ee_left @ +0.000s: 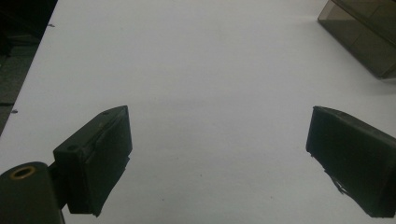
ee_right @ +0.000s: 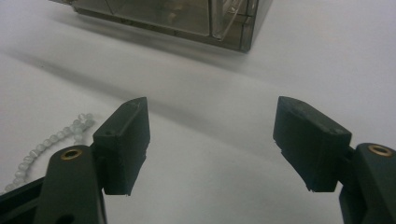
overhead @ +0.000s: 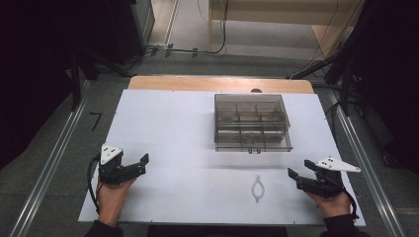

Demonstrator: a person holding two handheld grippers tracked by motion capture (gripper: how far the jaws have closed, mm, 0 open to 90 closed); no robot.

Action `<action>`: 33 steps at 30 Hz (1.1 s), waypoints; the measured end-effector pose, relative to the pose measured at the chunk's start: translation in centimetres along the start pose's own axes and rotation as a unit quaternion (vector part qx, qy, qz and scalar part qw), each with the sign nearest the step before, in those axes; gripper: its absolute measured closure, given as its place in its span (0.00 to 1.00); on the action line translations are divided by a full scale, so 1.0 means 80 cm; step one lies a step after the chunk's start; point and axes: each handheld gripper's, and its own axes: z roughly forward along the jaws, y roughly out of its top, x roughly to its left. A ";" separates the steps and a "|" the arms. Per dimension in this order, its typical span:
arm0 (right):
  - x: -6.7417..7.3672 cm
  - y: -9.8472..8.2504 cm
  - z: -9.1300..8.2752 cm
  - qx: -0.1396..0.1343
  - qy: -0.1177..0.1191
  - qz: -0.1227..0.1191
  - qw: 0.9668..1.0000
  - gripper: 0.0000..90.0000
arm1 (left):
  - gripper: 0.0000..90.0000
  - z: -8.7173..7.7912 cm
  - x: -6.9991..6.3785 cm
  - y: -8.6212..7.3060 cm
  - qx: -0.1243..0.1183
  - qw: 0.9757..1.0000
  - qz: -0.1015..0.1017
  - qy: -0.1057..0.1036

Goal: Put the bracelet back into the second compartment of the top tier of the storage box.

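A white counter [overhead: 163,138] stretches ahead of both hand-held grippers, grey carpeted floor [overhead: 59,143] flanking it, black cables [overhead: 197,49] trailing across the floor beyond its far edge.

Dim, slightly soft, dark surroundings

In the right gripper view the bead string [ee_right: 51,140] runs out of the picture at the left edge and partly behind the near jaw, so its full loop is cut off. The compartment box [ee_right: 187,21] beyond it is cropped at the top edge; its contents are too dim to tell
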 end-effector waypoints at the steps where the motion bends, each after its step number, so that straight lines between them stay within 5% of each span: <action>1: 0.002 0.000 0.001 0.000 0.002 -0.001 1.000 0.29 | 0.08 0.000 0.000 0.000 0.000 1.000 0.000 0.000; 33: 0.032 0.006 0.018 0.014 0.036 -0.028 0.999 0.38 | 0.08 0.001 0.000 0.000 0.003 1.000 -0.001 -0.003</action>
